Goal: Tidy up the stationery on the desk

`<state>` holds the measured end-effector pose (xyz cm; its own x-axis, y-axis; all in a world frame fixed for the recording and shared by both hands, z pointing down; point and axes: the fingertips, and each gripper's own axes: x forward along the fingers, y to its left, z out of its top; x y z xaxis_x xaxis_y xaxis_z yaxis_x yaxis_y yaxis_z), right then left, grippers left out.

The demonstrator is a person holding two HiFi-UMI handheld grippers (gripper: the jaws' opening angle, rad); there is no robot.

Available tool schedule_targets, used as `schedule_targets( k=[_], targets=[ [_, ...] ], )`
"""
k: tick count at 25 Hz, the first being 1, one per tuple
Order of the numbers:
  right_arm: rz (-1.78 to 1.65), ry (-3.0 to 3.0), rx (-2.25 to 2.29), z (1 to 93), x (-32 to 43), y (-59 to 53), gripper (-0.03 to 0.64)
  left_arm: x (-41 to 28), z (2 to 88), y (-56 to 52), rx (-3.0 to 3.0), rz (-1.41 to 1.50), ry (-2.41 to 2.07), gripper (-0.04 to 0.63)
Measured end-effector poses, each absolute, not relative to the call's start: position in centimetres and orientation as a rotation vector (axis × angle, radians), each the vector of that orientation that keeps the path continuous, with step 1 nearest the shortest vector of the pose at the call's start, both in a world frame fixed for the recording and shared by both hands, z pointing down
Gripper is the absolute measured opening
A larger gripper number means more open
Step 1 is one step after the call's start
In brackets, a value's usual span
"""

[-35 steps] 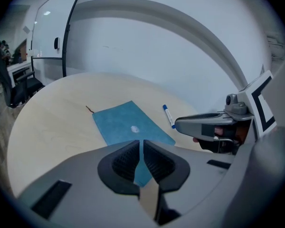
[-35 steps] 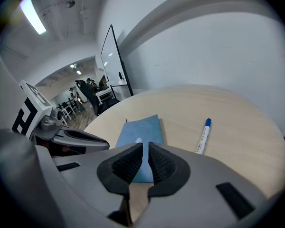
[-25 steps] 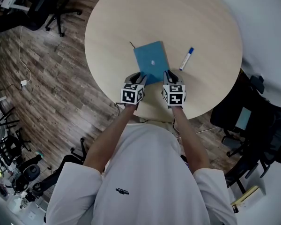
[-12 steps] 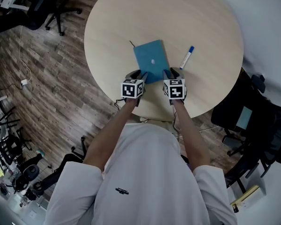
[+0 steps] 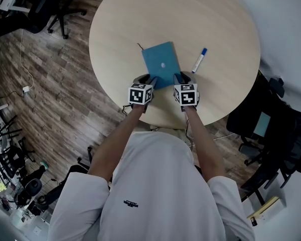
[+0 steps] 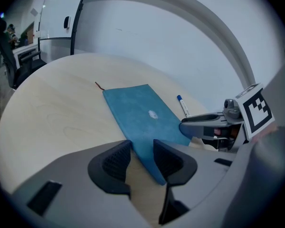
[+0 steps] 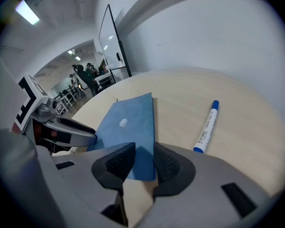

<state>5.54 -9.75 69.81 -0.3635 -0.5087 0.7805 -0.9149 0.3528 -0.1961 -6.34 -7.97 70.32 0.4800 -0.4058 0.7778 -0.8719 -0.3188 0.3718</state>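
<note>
A blue notebook [image 5: 161, 64] lies flat on the round wooden table [image 5: 205, 14], with a thin bookmark string at its far corner. A blue-capped white marker [image 5: 199, 61] lies to its right. My left gripper [image 5: 146, 79] is at the notebook's near left corner and my right gripper [image 5: 183, 78] at its near right corner. Both have just been opening and stand open. In the left gripper view the notebook [image 6: 142, 110] shows through the gap of the left gripper [image 6: 142, 158], unpressed. In the right gripper view the right gripper [image 7: 144, 161] straddles the notebook [image 7: 128, 127] edge, with the marker [image 7: 206, 127] beside it.
The table's near edge runs just behind both grippers. Office chairs [image 5: 55, 6] stand on the wood floor at the far left, and a dark chair [image 5: 271, 129] stands close at the right. A white wall curves behind the table.
Both grippers have shifted slightly forward toward the notebook's near corners. The notebook and the marker lie where they were.
</note>
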Motion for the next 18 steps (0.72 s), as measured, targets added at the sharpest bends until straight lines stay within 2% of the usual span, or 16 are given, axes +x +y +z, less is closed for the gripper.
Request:
schedule_targets(
  k=[18],
  targets=[
    [0.891, -1.984, 1.260, 69.19, 5.44, -8.82, 0.137, -6.61, 70.22, -8.08, 1.986, 0.810, -1.025, 0.158]
  ],
)
